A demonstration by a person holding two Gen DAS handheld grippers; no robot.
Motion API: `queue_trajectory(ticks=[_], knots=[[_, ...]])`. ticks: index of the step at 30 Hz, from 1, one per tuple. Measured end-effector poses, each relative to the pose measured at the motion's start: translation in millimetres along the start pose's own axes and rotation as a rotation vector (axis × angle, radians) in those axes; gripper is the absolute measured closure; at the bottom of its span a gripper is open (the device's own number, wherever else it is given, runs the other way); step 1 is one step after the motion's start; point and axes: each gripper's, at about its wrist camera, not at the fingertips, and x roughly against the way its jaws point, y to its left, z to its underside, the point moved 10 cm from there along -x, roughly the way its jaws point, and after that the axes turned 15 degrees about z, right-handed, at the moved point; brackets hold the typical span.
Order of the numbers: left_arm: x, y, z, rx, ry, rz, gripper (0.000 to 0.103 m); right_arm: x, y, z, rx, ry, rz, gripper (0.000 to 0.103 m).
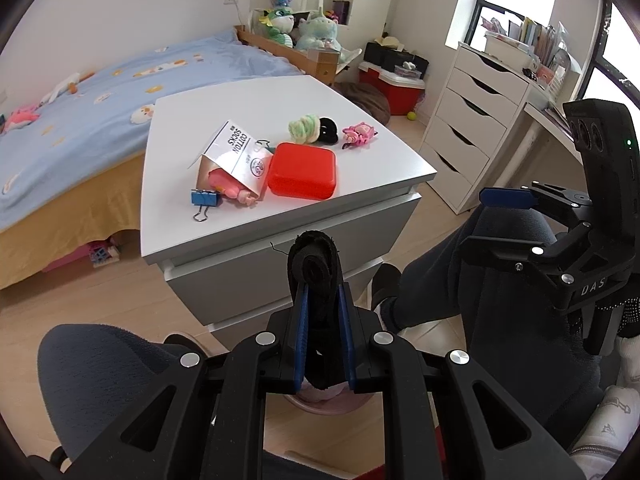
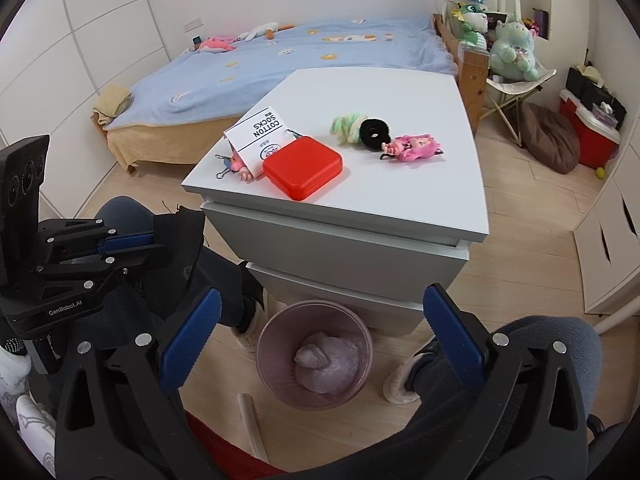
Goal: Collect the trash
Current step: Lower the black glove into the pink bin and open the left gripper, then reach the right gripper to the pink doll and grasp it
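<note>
Left tongs [image 1: 322, 276] are pinching a scrap of black fabric [image 1: 314, 264], which stands up between the pads and hangs down behind them. Right tongs [image 2: 322, 328] are spread wide and hold nothing.

Landmark: the pink waste bin [image 2: 267, 354] on the floor at the foot of the white counter [image 2: 460, 184]. The bin already holds a crumpled pale wad. In the right wrist view the fabric sits up and to the left of the bin, not yet over its mouth.

Judged step: dropping the fabric into the bin. To do it well, the left tongs should travel until the hanging end is squarely above the bin opening, then part fully; limp cloth may cling to a pad or drape over the rim.

Beyond the bin, on the counter: a red case [image 2: 303, 168], a sock package [image 2: 260, 132] with a binder clip [image 1: 205, 199] beside it, hair ties [image 2: 362, 128] and a pink doll [image 2: 414, 146]. Farther still lies the bed [image 2: 280, 64].
</note>
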Motion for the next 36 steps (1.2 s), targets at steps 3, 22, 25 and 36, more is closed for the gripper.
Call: queue_trajectory(ticks=[3, 22, 25, 36], knots=[[-1.6, -6.4, -1.0, -0.014, 0.004, 0.011, 0.087, 4.3, -7.9, -1.7, -0.014, -0.008, 0.009, 0.004], [-1.1, 1.6, -10.4, 0.010, -0.015, -0.014, 0.006, 5.9, -14.4, -5.0, -0.034, -0.012, 0.009, 0.003], [-0.5, 3.1, -9.4, 0.015, -0.014, -0.018, 0.006, 4.1, -11.7, -3.4, -0.032, -0.007, 0.004, 0.003], [2.3, 11.5, -11.5, 0.031, -0.032, -0.028, 0.006, -0.2, -9.9, -10.2, -0.037, -0.011, -0.008, 0.003]])
